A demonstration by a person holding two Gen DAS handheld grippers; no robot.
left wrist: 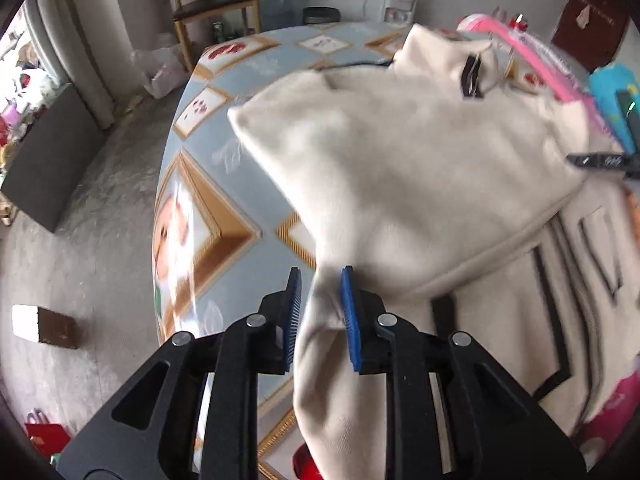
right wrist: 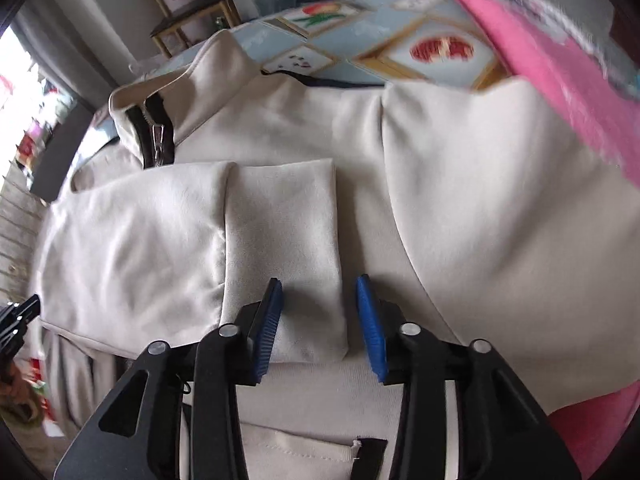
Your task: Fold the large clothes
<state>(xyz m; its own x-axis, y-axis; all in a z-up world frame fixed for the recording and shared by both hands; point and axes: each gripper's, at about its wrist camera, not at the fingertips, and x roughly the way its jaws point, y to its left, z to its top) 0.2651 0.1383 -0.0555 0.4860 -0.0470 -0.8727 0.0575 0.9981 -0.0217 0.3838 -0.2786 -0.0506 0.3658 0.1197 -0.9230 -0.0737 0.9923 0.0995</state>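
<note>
A cream zip-up jacket (left wrist: pixel 400 168) with black trim lies on the patterned table (left wrist: pixel 224 184). My left gripper (left wrist: pixel 320 312) has its blue pads around a bunched fold of the jacket's edge, lifted off the table. In the right wrist view the same jacket (right wrist: pixel 460 200) fills the frame, with its collar and zip pull (right wrist: pixel 158 140) at upper left. My right gripper (right wrist: pixel 320 320) is open, its pads on either side of the sleeve cuff (right wrist: pixel 288 248) folded across the jacket's body, not closed on it.
A pink garment (right wrist: pixel 560 72) lies at the table's right side, also in the left wrist view (left wrist: pixel 536 60). A wooden chair (left wrist: pixel 216 4) stands beyond the table. A dark box (left wrist: pixel 44 160) and a small block (left wrist: pixel 44 326) sit on the floor at left.
</note>
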